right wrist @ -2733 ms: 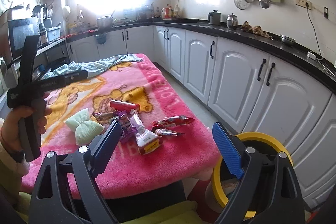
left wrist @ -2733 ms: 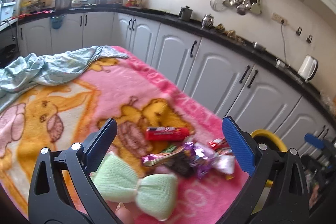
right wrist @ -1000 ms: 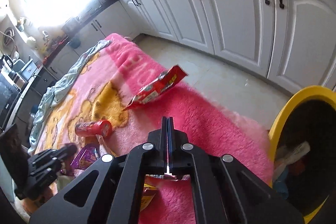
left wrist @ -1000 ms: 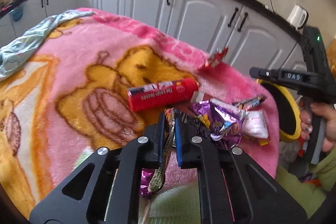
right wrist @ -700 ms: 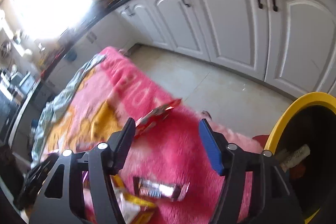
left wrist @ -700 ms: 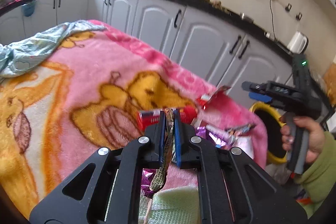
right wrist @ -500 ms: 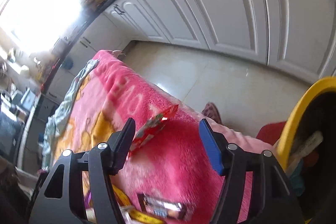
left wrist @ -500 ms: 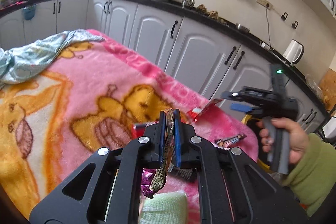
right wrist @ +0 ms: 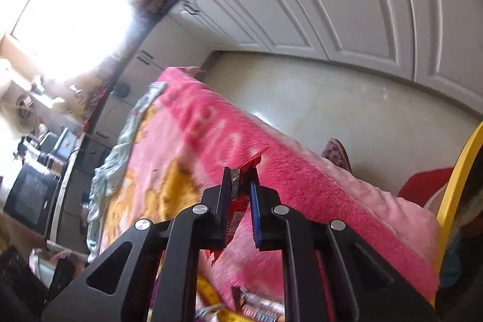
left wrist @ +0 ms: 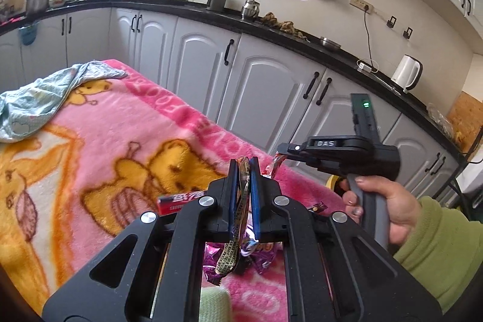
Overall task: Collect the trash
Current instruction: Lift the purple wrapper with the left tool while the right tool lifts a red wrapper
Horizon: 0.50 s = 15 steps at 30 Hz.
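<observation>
White kitchen cabinets (left wrist: 265, 86) under a black counter (left wrist: 302, 35) run behind a table covered by a pink cartoon blanket (left wrist: 105, 141). Utensils hang on the wall, a white kettle (left wrist: 406, 73) stands on the counter at the right, and a pale green cloth (left wrist: 39, 101) lies bunched on the blanket's far corner.

At the blanket's near end lies the trash: a red packet (left wrist: 181, 199) flat on the blanket, purple foil wrappers (left wrist: 259, 255) below the left gripper and a small dark wrapper (left wrist: 317, 206) near the edge.

The left gripper (left wrist: 243, 177) is clenched on a thin wrapper strip (left wrist: 238, 219), which stands up between the pads and hangs down beneath them, clear of the blanket.

The right gripper (right wrist: 240, 180) is closing on a red wrapper (right wrist: 241, 186); the wrapper sits between the jaws, its torn tip poking out past the fingertips and its lower end hanging under them. In the left wrist view the same gripper (left wrist: 279, 154) is held by a hand (left wrist: 389, 207) in a green sleeve (left wrist: 440, 243), with the red wrapper dangling from its tip over the blanket's edge.

A yellow-rimmed bin (right wrist: 459, 177) stands just beside the table at the right, with some scraps inside it.
</observation>
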Motion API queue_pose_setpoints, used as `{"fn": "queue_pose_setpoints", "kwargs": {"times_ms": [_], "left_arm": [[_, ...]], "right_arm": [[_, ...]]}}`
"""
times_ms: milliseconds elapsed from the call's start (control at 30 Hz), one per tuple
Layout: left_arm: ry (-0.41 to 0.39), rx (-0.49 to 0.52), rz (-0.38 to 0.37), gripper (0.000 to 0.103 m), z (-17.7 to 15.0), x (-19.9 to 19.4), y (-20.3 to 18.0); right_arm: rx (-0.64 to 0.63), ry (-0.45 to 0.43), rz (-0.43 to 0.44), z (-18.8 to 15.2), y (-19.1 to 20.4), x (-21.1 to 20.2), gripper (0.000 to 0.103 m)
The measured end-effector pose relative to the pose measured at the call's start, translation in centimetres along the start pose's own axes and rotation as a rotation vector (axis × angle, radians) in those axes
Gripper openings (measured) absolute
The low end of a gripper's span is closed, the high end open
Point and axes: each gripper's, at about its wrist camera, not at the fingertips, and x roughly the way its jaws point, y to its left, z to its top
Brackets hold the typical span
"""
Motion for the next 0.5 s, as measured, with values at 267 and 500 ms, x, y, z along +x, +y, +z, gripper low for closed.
{"fn": "queue_pose_setpoints", "kwargs": {"times_ms": [267,500], "left_arm": [[-0.025,0.012,-0.023,0.004,0.9,0.2,-2.2],[-0.037,0.027,-0.069,0.004,1.7,0.9,-5.5]], "right_arm": [[-0.152,-0.112,0.033,-0.7,2.8,-7.1,0.011],[-0.243,-0.217,0.017,-1.9,2.9,-14.5,0.011]]}}
